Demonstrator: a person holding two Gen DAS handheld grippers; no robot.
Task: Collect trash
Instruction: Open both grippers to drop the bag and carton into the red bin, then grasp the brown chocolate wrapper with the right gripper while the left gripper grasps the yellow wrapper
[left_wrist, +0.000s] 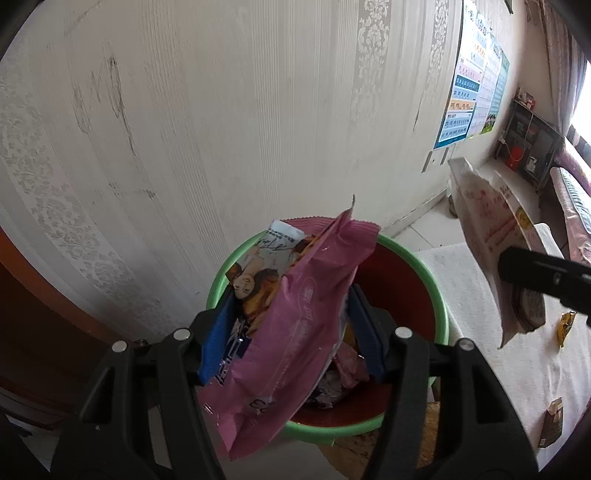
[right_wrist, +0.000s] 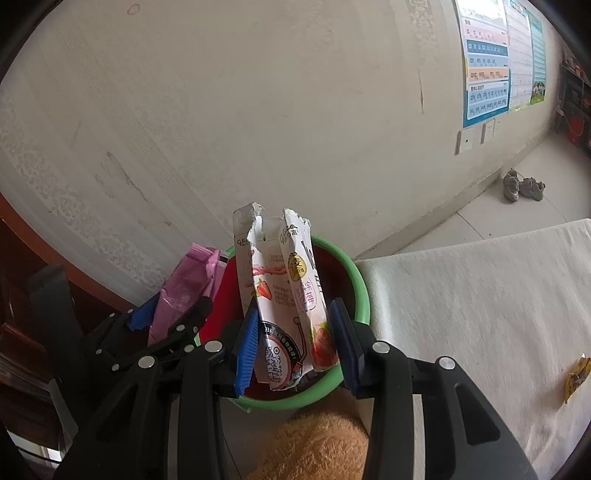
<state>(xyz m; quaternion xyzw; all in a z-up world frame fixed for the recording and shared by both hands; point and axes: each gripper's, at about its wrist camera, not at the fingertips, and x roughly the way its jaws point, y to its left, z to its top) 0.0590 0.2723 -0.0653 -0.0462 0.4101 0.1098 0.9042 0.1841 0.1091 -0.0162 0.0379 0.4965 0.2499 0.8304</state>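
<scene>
**Both tools loaded over the trash bin**

Left wrist view, left to right: marked, pale patterned wallpaper (left_wrist: 184, 110) across the background. Left tool (left_wrist: 291, 332) in the foreground, blue pads (left_wrist: 212, 343) pinching a bundle of wrappers — a pink wrapper (left_wrist: 295, 325) in front, a printed packet with a face on it (left_wrist: 258, 273) pressed behind. Bundle held directly above the bin (left_wrist: 441, 314), red inside with a green rim; more crumpled wrappers lying at the bottom. Further right, the strawberry snack box (left_wrist: 491, 240) hanging in the air, gripped by the right tool, seen only as a black finger (left_wrist: 535, 273). Beyond it, a counter under a white cloth (left_wrist: 498, 354) carrying two small wrappers: a yellow one (left_wrist: 566, 326) and a brown one (left_wrist: 552, 426), well apart. Posters (left_wrist: 476, 74) on the far wall.

Right wrist view, left to right: left tool (right_wrist: 166, 314) at the left edge, clamped on the pink wrapper (right_wrist: 188, 288) beside the bin rim. Centre: right tool (right_wrist: 295, 343), pads (right_wrist: 245, 347) spread wider than the box, which stands between them — torn open at the top, upright; contact clear on the left pad only, right side cannot be judged. Box (right_wrist: 280, 288) positioned over the bin (right_wrist: 364, 291). Tan plush surface (right_wrist: 314, 446) just below the bin. To the right, the cloth-covered counter (right_wrist: 480, 314) with the yellow wrapper (right_wrist: 576, 378) near its edge. Pair of shoes (right_wrist: 522, 188) on the floor by the wall; posters (right_wrist: 498, 59) above.
</scene>
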